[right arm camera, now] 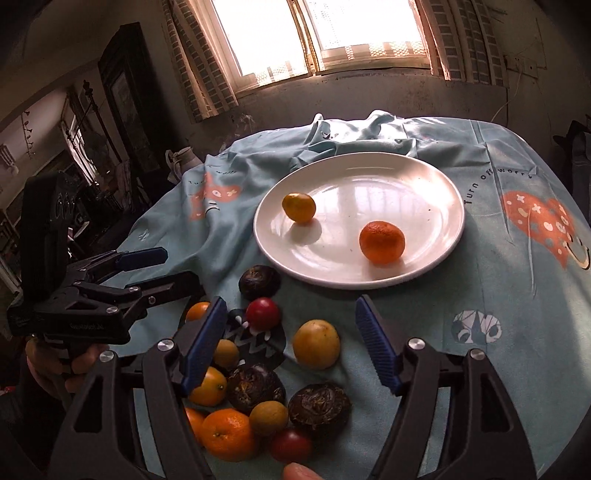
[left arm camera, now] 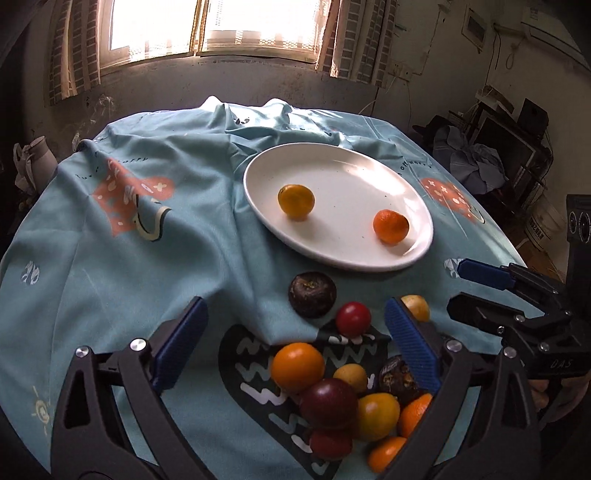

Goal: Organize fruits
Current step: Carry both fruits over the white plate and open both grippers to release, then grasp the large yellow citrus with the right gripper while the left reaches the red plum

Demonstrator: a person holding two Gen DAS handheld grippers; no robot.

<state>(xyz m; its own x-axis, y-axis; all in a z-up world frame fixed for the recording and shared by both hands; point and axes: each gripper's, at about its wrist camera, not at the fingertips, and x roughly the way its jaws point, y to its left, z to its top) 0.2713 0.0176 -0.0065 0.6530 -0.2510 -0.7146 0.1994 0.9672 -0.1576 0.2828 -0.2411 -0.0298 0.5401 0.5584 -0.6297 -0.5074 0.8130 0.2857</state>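
Note:
A white plate [left arm camera: 369, 258] [right arm camera: 436, 184] sits mid-table and holds a yellow-orange kumquat [left arm camera: 296, 201] [right arm camera: 299, 207] and an orange mandarin [left arm camera: 390, 226] [right arm camera: 382, 242]. A pile of loose fruit lies on the cloth in front of the plate: a dark water chestnut [left arm camera: 312, 294] [right arm camera: 259, 282], a red cherry tomato [left arm camera: 353, 319] [right arm camera: 262, 313], a yellow round fruit [right arm camera: 316, 344], oranges and more. My left gripper [left arm camera: 295, 336] is open and empty above the pile. My right gripper [right arm camera: 291, 341] is open and empty over the pile.
The table wears a wrinkled light blue cloth [left arm camera: 147, 240] with printed hearts, bunched at the far edge. A window [left arm camera: 207, 26] lights the far wall. Cluttered furniture [left arm camera: 509, 147] stands to the right of the table, a dark cabinet [right arm camera: 125, 96] to the left.

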